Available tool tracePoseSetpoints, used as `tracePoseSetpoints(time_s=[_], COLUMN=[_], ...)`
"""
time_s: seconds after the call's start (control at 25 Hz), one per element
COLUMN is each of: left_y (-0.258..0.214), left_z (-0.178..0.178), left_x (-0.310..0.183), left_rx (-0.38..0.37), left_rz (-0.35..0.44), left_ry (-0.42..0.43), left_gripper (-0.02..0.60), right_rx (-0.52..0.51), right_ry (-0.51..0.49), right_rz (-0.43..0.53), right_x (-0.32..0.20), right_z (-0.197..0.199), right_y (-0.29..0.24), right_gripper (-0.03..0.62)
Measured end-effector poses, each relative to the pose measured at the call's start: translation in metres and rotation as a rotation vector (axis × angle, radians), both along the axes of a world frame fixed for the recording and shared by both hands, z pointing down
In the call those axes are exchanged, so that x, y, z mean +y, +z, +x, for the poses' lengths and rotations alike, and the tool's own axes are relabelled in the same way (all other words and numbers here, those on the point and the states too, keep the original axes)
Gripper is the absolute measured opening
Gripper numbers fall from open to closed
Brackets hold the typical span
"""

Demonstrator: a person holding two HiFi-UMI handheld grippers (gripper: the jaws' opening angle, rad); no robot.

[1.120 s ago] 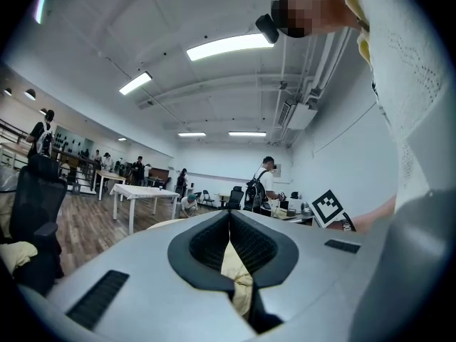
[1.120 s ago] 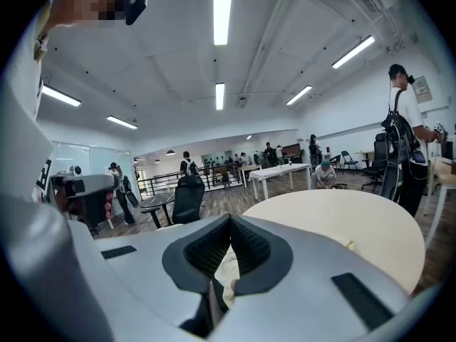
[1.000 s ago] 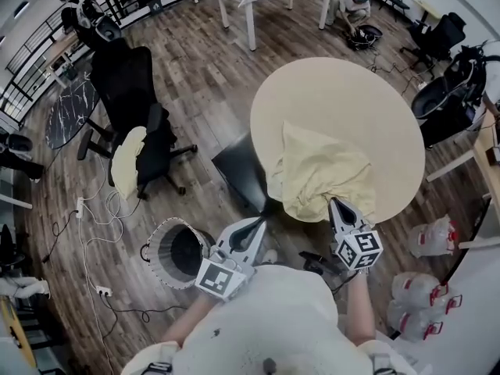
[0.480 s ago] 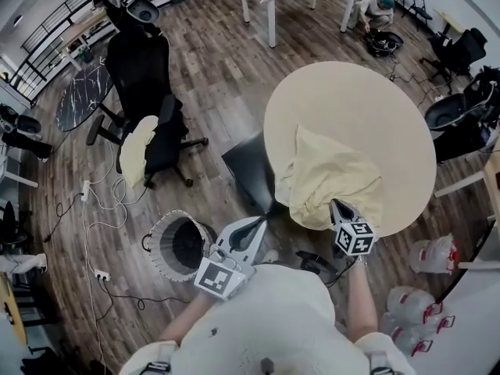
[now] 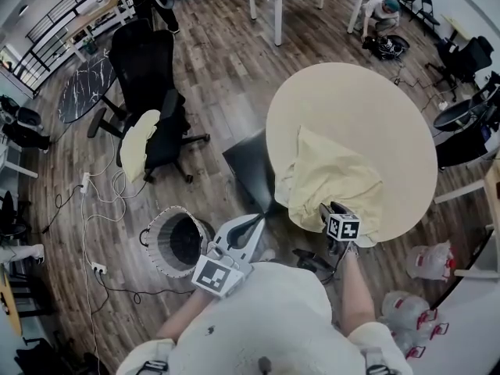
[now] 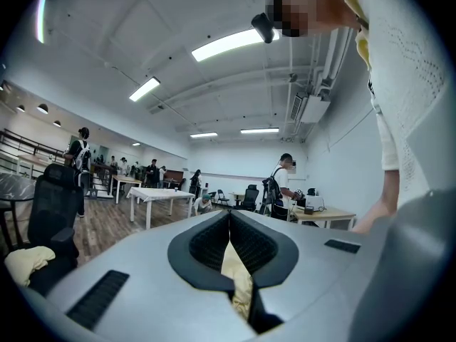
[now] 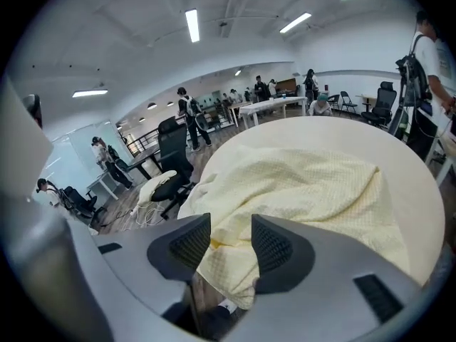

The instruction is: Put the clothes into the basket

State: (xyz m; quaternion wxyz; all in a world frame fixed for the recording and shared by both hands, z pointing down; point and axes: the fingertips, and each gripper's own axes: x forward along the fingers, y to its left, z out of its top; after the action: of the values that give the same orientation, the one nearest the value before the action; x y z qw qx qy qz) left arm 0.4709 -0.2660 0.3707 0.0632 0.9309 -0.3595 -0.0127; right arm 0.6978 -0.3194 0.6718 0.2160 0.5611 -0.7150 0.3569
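While the right tool (image 5: 328, 212) hangs at the near edge of the cloth (image 5: 328, 170), we count nothing as done: the basket (image 5: 156, 248), on the floor at lower left of the head view, shows no cloth inside. The cloth lies on the round counter (image 5: 367, 100), right of centre, w/ one fold drooping over the rim. The right tool's jaws have just been opening & stand apart, fold btwn them, pads not pressing. The left tool (image 5: 251, 226) is clenched, pads together, w/ nothing hanging from it. A 2nd cloth (image 5: 139, 141) sits on a chair (image 5: 160, 108), left. We judge both grabs & drops remain.
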Motion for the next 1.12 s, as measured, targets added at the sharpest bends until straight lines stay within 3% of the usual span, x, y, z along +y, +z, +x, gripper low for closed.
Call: tracePoseSetpoints(time_s=[0.24,0.56,1.12], left_y=[0.003,0.006,0.01], left_z=[-0.002,-0.002,-0.002], left_x=[-0.002,-0.006,-0.012], left_rx=[-0.007,-0.024,-0.048], left_rz=[-0.007,-0.008,-0.02], left_ry=[-0.013,-0.022,-0.064], left_gripper=[0.02,0.02,0.02], right_rx=[0.006,0.053,0.186], right_ry=[0.019,0.018,-0.052], right_rz=[-0.085,-0.191,-0.305], right_x=[0.002,0.002,-0.005], right_z=[0.008,0.014,0.018], right_y=[0.03,0.064,0.103], right_gripper=[0.227,0.349,0.359])
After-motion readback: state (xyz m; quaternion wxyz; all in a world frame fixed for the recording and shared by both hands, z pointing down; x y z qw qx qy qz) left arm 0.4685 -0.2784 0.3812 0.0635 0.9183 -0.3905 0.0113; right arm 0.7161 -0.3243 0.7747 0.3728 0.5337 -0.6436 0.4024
